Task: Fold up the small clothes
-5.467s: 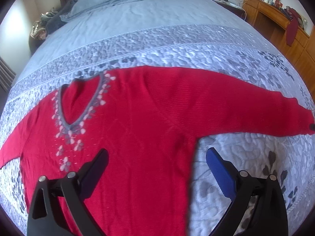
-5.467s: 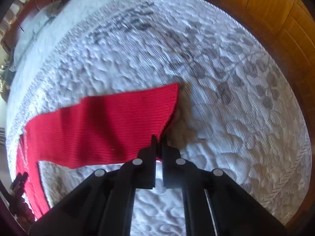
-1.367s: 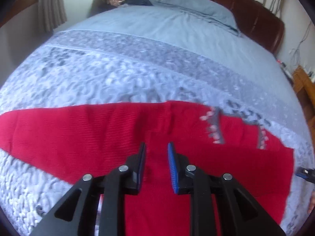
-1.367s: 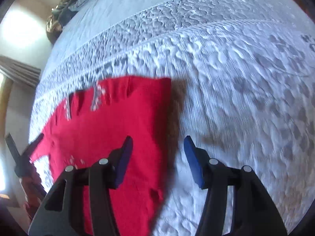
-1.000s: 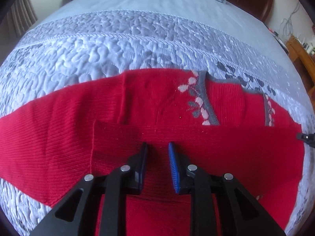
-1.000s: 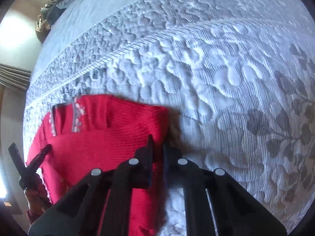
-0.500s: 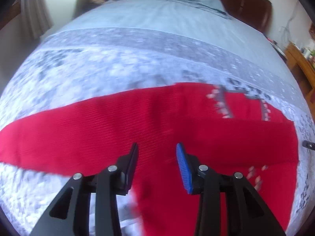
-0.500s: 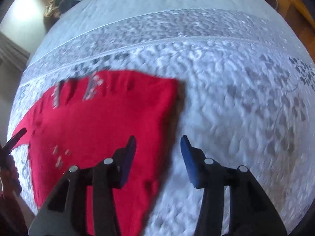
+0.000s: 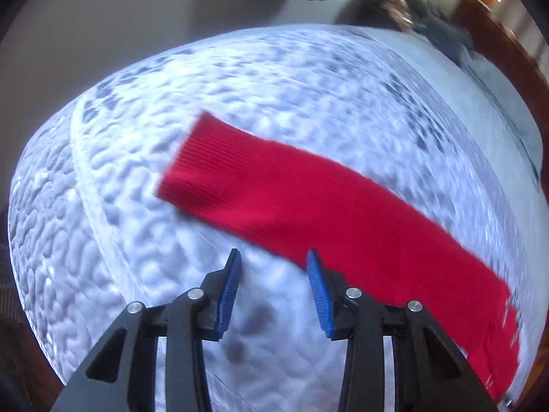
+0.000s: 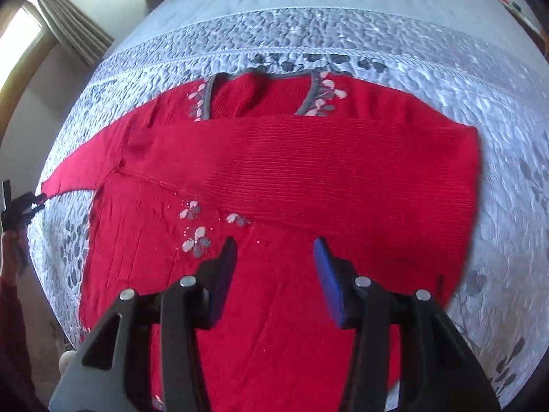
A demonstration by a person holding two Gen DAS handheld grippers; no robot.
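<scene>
- The left gripper [image 9: 272, 262] is hovering with its fingers [image 9: 317, 290] standing moderately apart and nothing between them, only quilt showing in the gap.
- Just beyond the left gripper, the red sweater's sleeve [image 9: 308, 202] is lying flat and stretched out, its ribbed cuff [image 9: 192, 161] pointing far-left and the rest running to the near right.
- The right gripper [image 10: 274, 255] is hanging over the sweater's body with its fingers [image 10: 223, 274] parted about as far, gripping nothing.
- The red sweater [image 10: 308, 178] is lying flat on the bed [image 10: 377, 34], one sleeve folded across the chest below the grey-trimmed neckline [image 10: 308, 98].
- The other sleeve is reaching out to the left, where the left gripper shows small at the frame edge.
- The quilted grey-white bedspread [image 9: 120, 206] is lying under everything.
- Curtains [image 10: 72, 31] are hanging at the far left.
</scene>
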